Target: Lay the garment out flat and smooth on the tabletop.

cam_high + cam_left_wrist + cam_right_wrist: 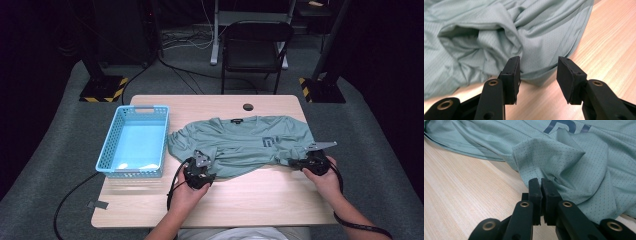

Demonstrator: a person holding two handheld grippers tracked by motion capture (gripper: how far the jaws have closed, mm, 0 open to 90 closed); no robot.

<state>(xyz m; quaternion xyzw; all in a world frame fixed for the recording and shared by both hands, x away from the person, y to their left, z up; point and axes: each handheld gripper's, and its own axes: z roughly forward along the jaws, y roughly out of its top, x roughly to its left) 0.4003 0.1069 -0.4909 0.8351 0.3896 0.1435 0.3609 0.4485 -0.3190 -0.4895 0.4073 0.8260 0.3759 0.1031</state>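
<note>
A teal T-shirt (240, 145) lies crumpled across the middle of the wooden table (260, 195), with a dark logo on its chest. My left gripper (199, 172) stands open at the shirt's near left hem. In the left gripper view the hem (541, 75) lies just ahead of the parted jaws (538, 72), untouched by the pads. My right gripper (306, 161) sits at the shirt's near right edge. In the right gripper view its jaws (540, 181) are shut on a pinched fold of the shirt (554, 160).
A light blue plastic basket (134, 141) stands on the table left of the shirt, close to my left gripper. Bare wood runs along the front edge. A black folding chair (255, 47) and stand bases sit on the floor beyond the table.
</note>
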